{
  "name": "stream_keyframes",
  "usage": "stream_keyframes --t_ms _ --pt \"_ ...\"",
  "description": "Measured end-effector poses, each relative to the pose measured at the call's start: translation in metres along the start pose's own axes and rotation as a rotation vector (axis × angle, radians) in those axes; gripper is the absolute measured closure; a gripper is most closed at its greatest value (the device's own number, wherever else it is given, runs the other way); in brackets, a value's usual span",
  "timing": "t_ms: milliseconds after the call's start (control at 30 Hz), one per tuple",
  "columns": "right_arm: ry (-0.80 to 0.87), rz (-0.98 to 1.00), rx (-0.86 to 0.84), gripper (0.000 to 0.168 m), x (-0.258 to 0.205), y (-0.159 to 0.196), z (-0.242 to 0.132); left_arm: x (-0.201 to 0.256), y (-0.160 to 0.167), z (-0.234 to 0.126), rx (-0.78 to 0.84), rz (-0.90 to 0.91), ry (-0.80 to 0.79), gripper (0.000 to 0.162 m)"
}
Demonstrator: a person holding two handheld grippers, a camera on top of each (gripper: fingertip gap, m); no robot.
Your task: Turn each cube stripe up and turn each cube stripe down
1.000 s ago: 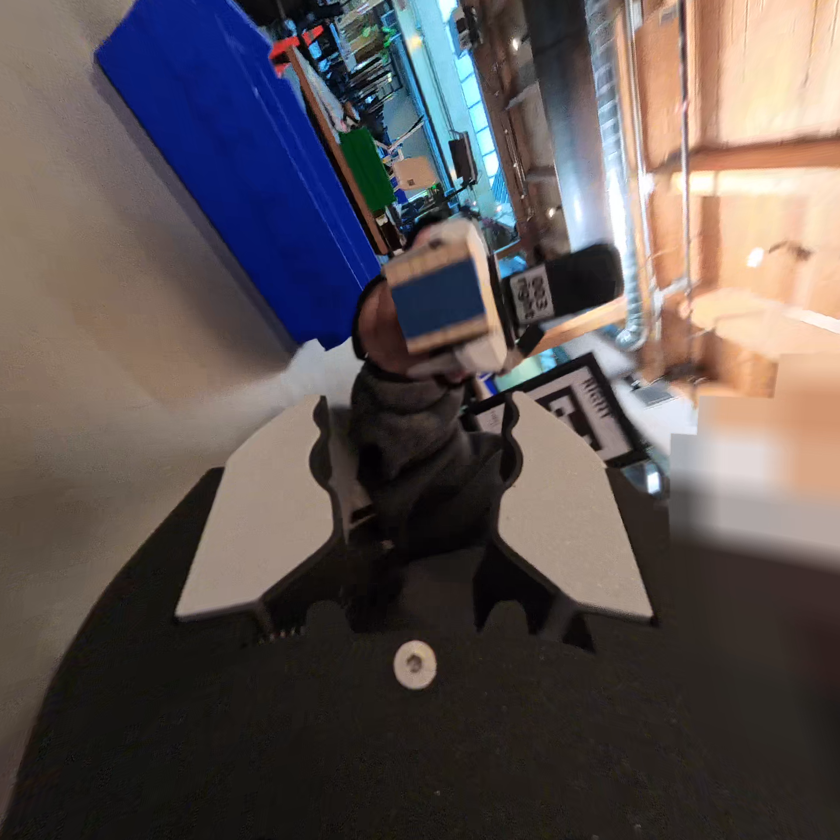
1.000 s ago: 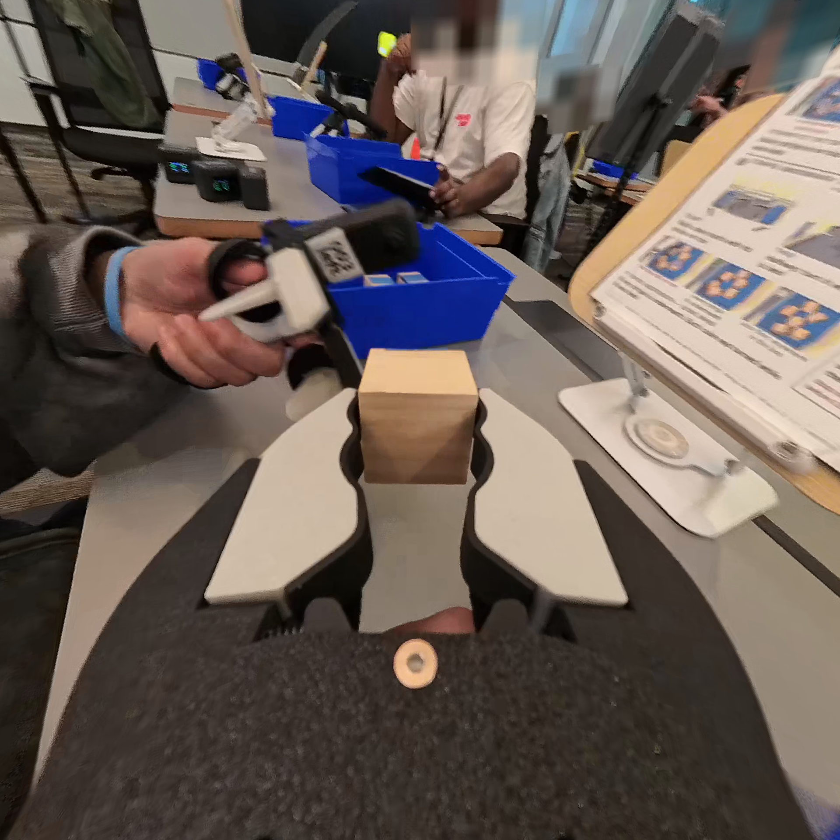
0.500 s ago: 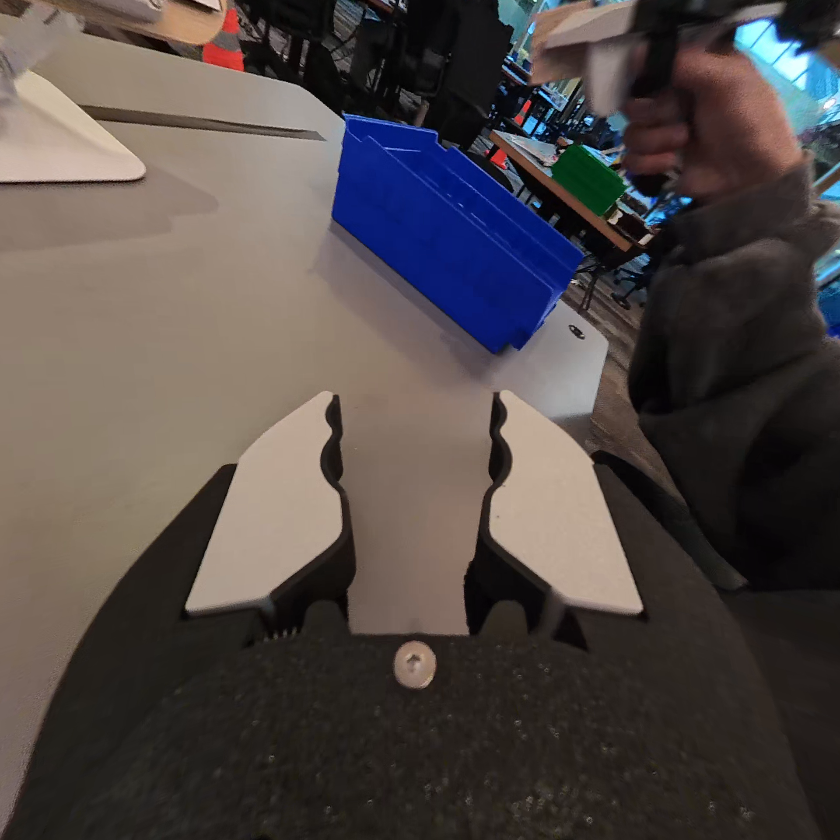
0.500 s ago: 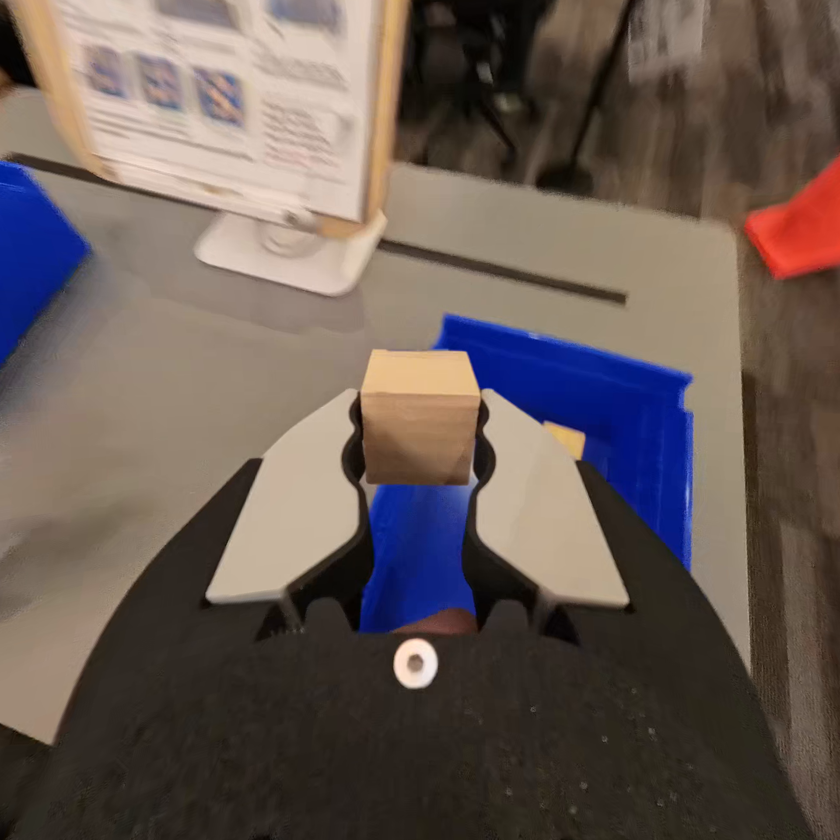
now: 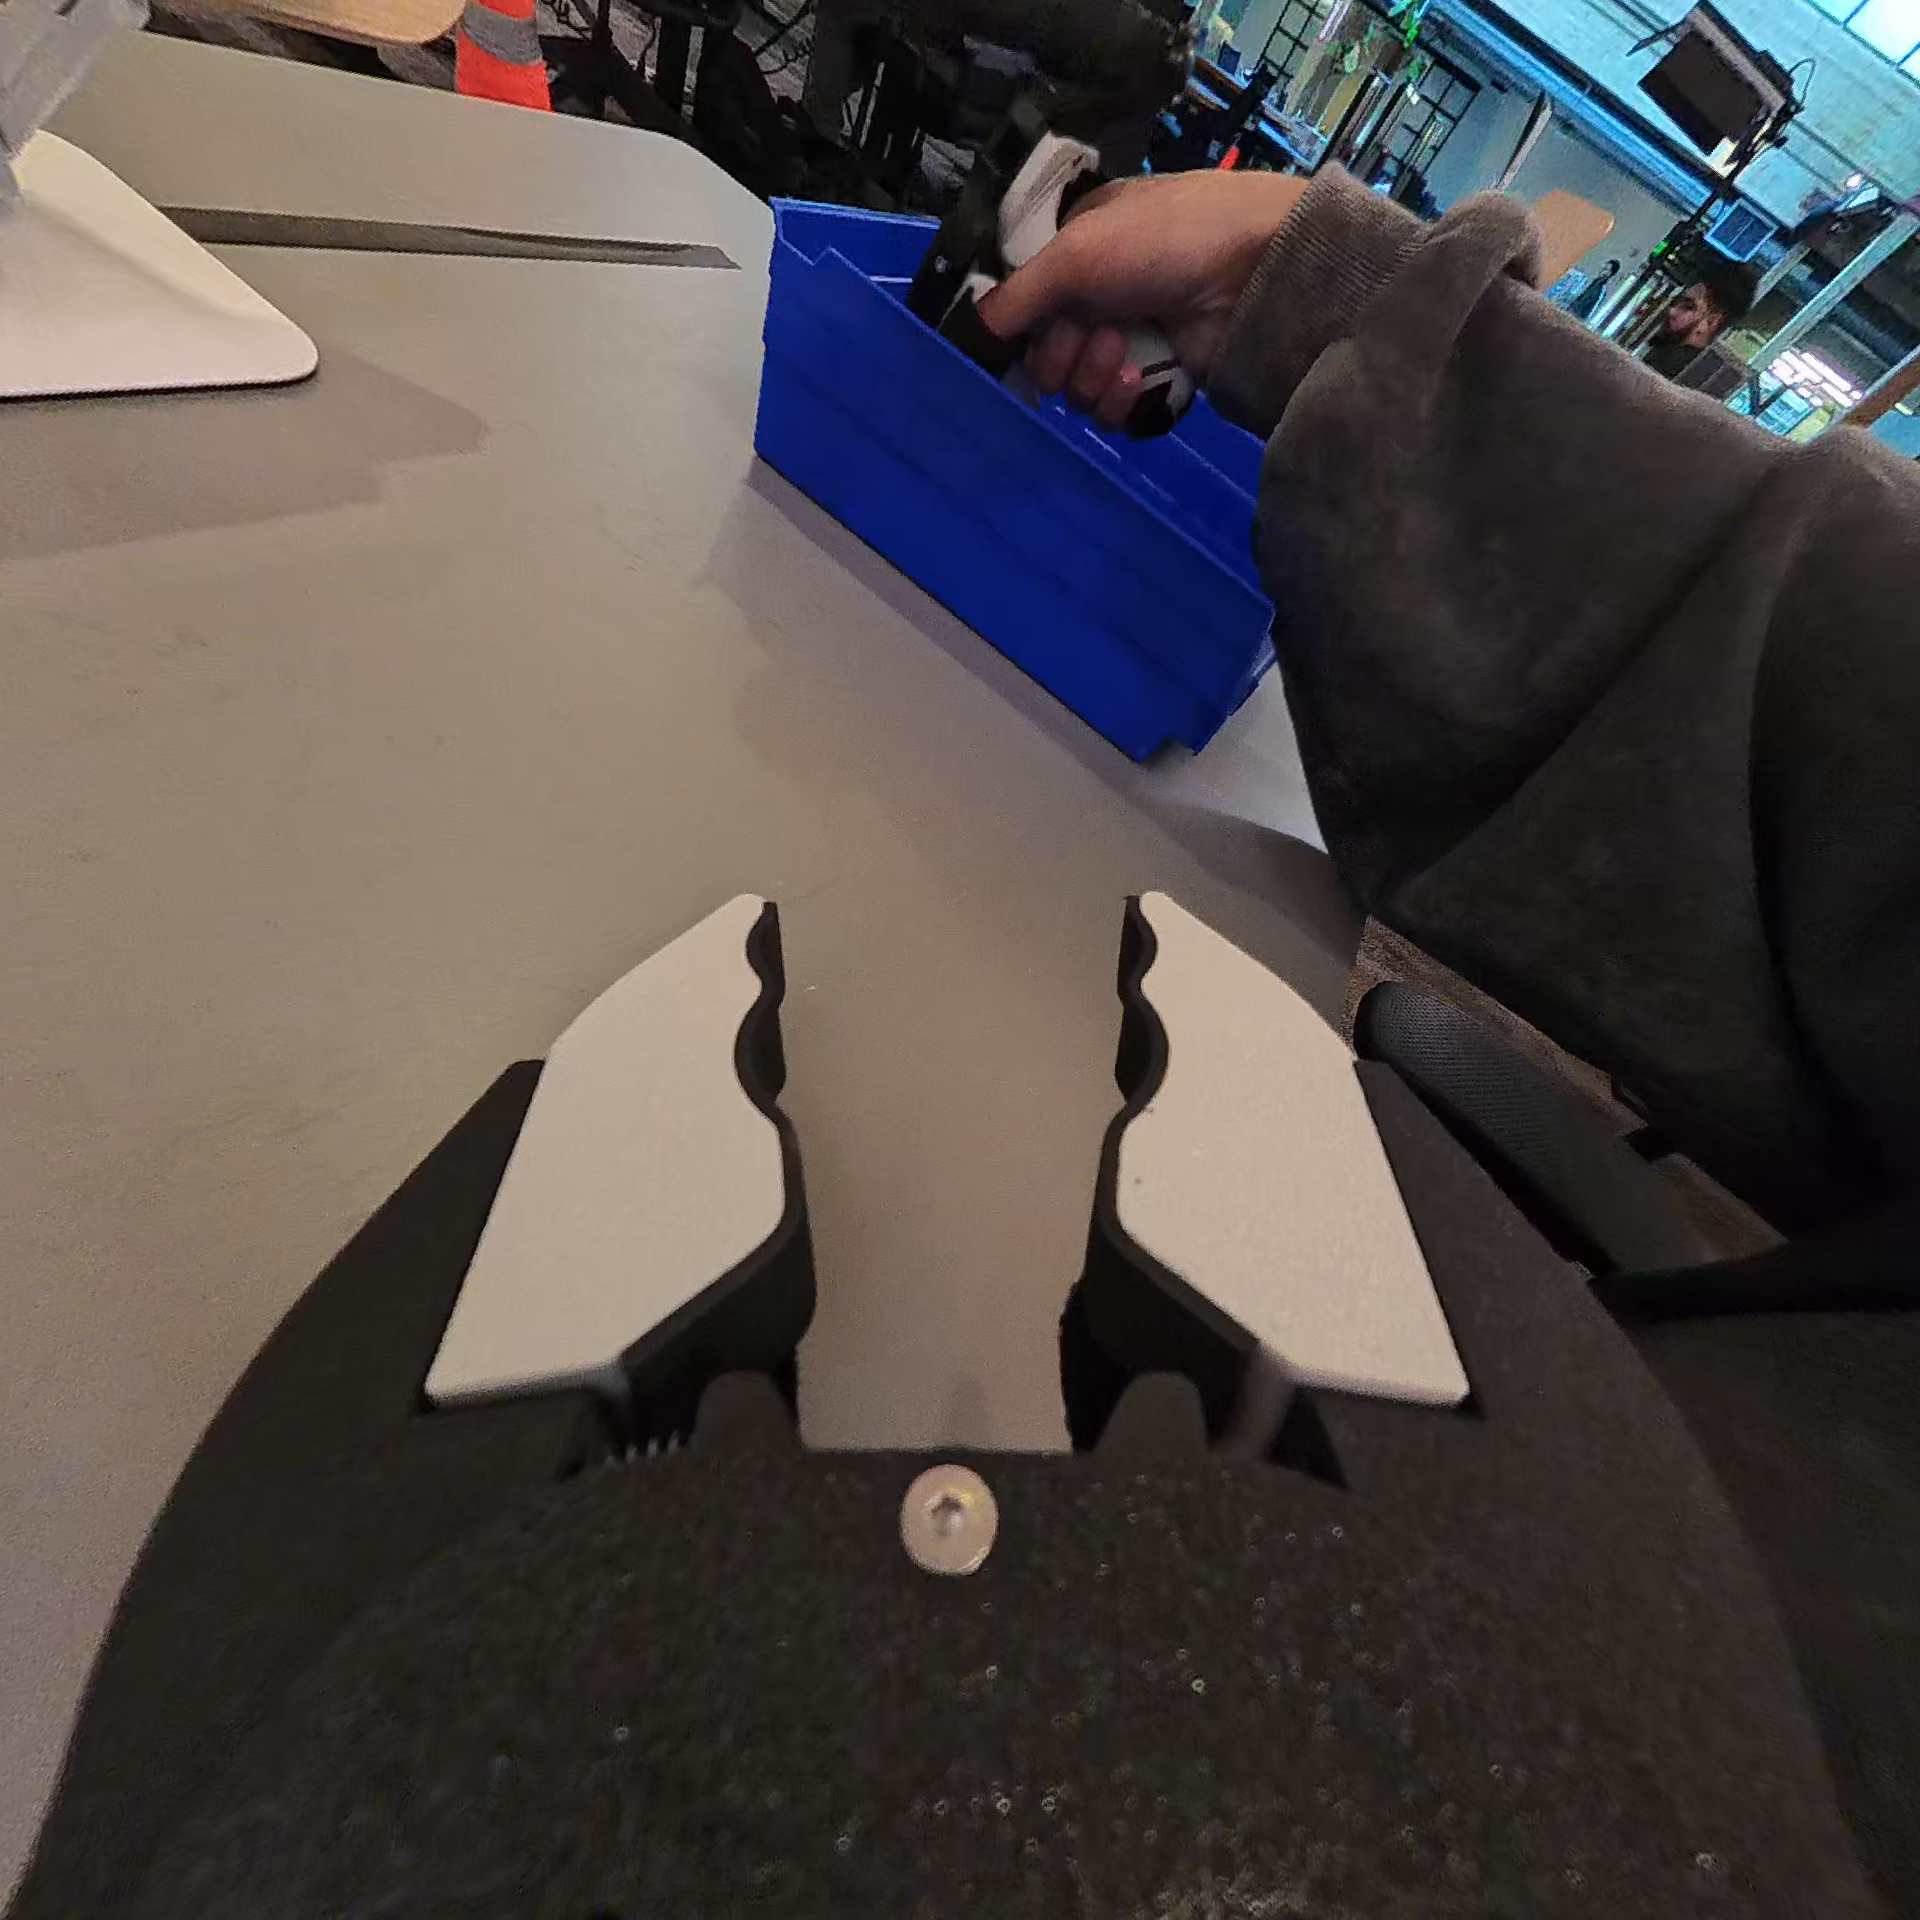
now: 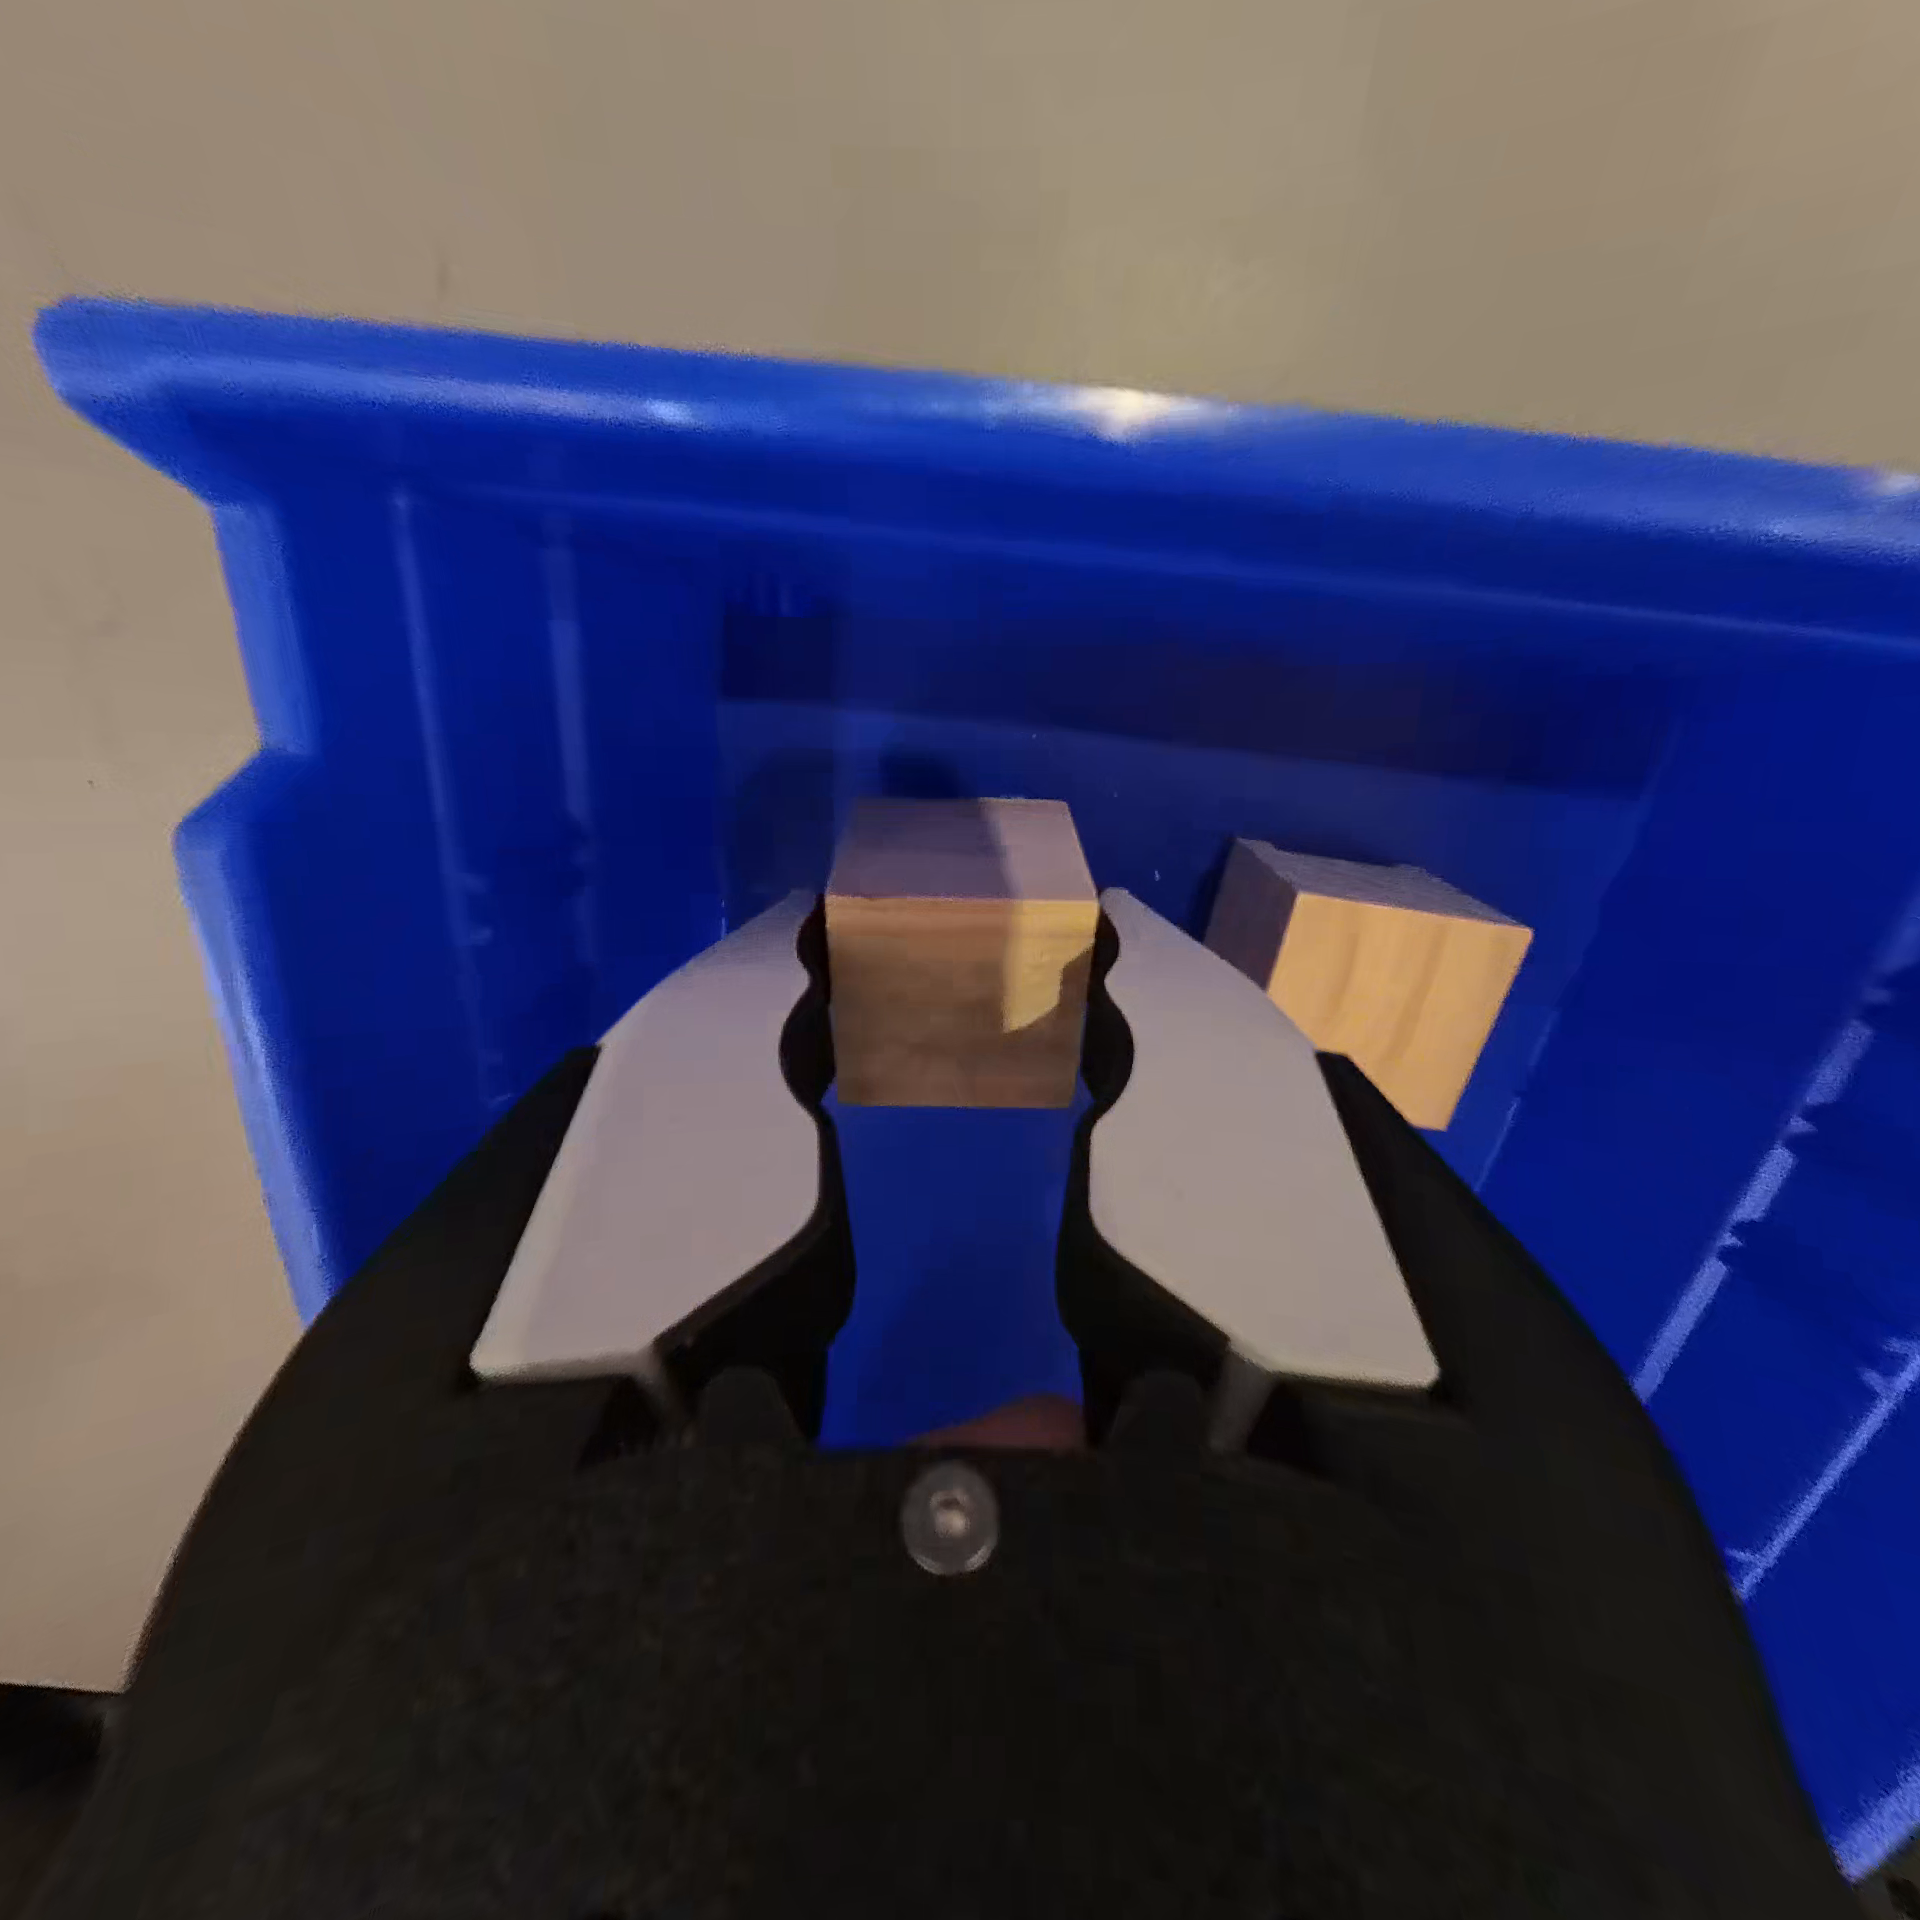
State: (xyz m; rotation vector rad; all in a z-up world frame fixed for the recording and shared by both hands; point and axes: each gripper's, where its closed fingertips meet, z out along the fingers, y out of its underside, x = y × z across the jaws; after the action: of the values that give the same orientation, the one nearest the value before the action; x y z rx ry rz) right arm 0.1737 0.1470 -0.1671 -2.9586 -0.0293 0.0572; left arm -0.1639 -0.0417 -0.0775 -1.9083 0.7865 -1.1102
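The right tool [image 6: 961, 971] pinches a plain wooden cube [image 6: 961, 997] inside the blue plastic bin [image 6: 935, 499], a second wooden cube [image 6: 1382, 997] lying at its three o'clock, while the left tool [image 5: 948, 925] hangs spread above the grey worktop [image 5: 364, 675].

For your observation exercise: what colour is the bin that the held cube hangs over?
Bright blue bin, seen best in the right wrist view.

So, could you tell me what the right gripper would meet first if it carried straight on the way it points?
Probably the floor of the blue bin: the right gripper points down into it, shut on a wooden cube, beside a second cube. Depth is unclear.
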Motion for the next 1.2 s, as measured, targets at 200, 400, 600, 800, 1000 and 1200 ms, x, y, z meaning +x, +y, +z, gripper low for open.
stream_keyframes --t_ms 200,400,600,800,1000,1200 --pt "-0.018 0.048 -0.035 0.123 0.006 0.004 0.016 0.001 0.002 0.002 -0.011 -0.019 0.013 0.101" --pt "-0.171 -0.021 0.182 0.109 -0.012 -0.011 -0.046 0.003 0.004 0.004 -0.022 0.004 0.007 0.100" --pt "-0.402 -0.252 0.885 0.115 -0.094 0.019 -0.214 -0.010 -0.007 -0.005 0.022 0.069 -0.090 0.099" --pt "-0.594 -0.457 1.153 0.116 -0.213 0.126 -0.190 -0.023 -0.015 -0.012 0.064 0.174 -0.259 0.097" --pt "-0.650 -0.564 1.117 0.119 -0.266 0.173 -0.107 -0.026 0.008 -0.011 0.025 0.170 -0.307 0.099" --pt "-0.596 -0.587 1.177 0.122 -0.264 0.172 -0.110 -0.037 0.022 -0.017 -0.004 0.141 -0.361 0.098"
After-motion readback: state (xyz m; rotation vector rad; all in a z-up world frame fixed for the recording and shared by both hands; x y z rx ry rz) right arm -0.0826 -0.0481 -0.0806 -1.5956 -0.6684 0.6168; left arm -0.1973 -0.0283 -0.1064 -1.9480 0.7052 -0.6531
